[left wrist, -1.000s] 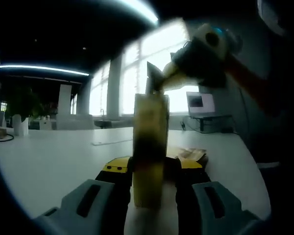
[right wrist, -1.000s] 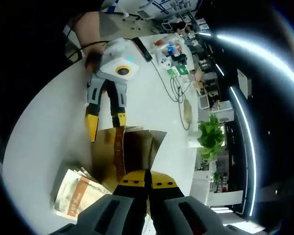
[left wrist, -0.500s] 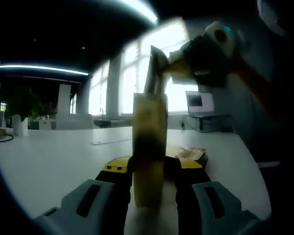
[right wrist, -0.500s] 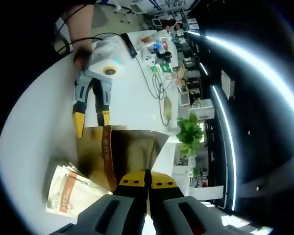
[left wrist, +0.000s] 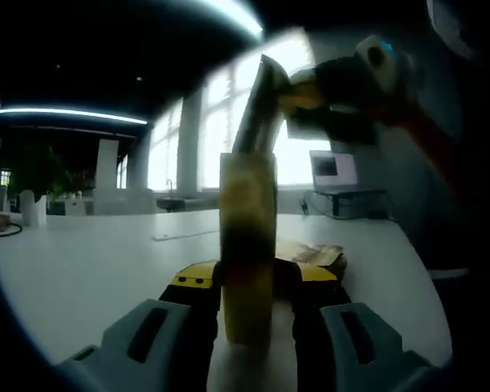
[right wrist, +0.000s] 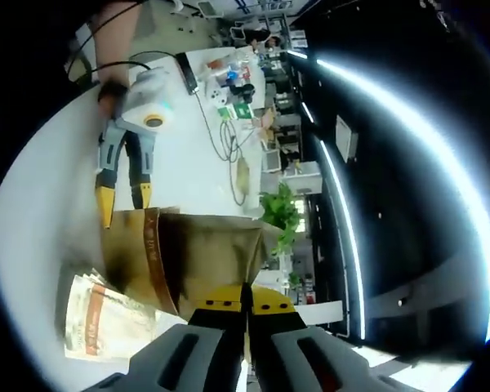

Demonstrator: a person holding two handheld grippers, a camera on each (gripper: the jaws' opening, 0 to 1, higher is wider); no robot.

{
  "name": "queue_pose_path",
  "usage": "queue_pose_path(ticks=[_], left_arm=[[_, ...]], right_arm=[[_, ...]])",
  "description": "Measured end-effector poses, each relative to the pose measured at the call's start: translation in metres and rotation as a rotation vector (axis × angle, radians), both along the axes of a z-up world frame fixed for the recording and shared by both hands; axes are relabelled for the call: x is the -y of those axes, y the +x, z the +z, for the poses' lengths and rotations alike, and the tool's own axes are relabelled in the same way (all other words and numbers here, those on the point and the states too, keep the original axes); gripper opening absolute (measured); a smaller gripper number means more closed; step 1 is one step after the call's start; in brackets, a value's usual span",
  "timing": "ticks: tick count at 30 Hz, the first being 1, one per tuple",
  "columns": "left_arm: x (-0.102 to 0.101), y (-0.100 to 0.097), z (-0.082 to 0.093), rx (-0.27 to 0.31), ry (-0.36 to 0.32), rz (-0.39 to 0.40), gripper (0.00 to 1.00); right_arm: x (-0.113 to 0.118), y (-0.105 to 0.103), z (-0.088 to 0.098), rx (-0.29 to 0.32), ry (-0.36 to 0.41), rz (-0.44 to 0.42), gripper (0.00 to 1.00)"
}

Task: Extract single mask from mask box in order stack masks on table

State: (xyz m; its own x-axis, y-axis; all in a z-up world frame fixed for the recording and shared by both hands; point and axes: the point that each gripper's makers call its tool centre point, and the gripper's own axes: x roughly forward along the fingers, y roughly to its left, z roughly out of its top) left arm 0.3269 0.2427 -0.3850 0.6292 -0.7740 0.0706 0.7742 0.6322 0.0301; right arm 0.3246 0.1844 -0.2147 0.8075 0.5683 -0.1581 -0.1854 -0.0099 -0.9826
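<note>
The tall yellow-brown mask box [left wrist: 247, 212] stands upright on the white table [left wrist: 82, 261], with my left gripper [left wrist: 247, 273] shut on its lower part. A grey mask [left wrist: 260, 106] rises at a slant out of the box top. My right gripper [left wrist: 300, 86] is shut on the mask's upper end. In the right gripper view, my right gripper [right wrist: 247, 298] is closed above the brown mask box [right wrist: 204, 253], and my left gripper [right wrist: 124, 204] clamps the box's far edge. A stack of masks [right wrist: 98, 314] lies flat beside the box; the same stack [left wrist: 314, 255] lies behind the box.
A person's hand [right wrist: 110, 86] holds the left gripper. Cables and small clutter [right wrist: 229, 82] cover the table's far end, with a green plant [right wrist: 279, 214] beyond. A laptop [left wrist: 335, 171] sits on a desk by bright windows. Bare tabletop spreads left of the box.
My right gripper has risen and moved right, drawing the mask further out of the box. The left gripper and the box have stayed put.
</note>
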Motion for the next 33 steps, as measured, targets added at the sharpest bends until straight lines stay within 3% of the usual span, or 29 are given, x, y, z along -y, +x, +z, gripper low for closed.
queue_pose_path(ticks=[6,14,33], left_arm=[[0.000,0.000,0.000,-0.002,-0.001,0.000,0.26],[0.001,0.000,0.000,-0.001,0.003,0.002,0.26],[0.000,0.005,0.001,0.001,0.008,0.032,0.26]], right_arm=[[0.015,0.001,0.011,0.066,0.064,-0.047,0.00],[0.027,0.003,0.015,0.085,0.133,-0.086,0.00],[0.012,-0.004,0.033,0.139,0.151,-0.038,0.00]])
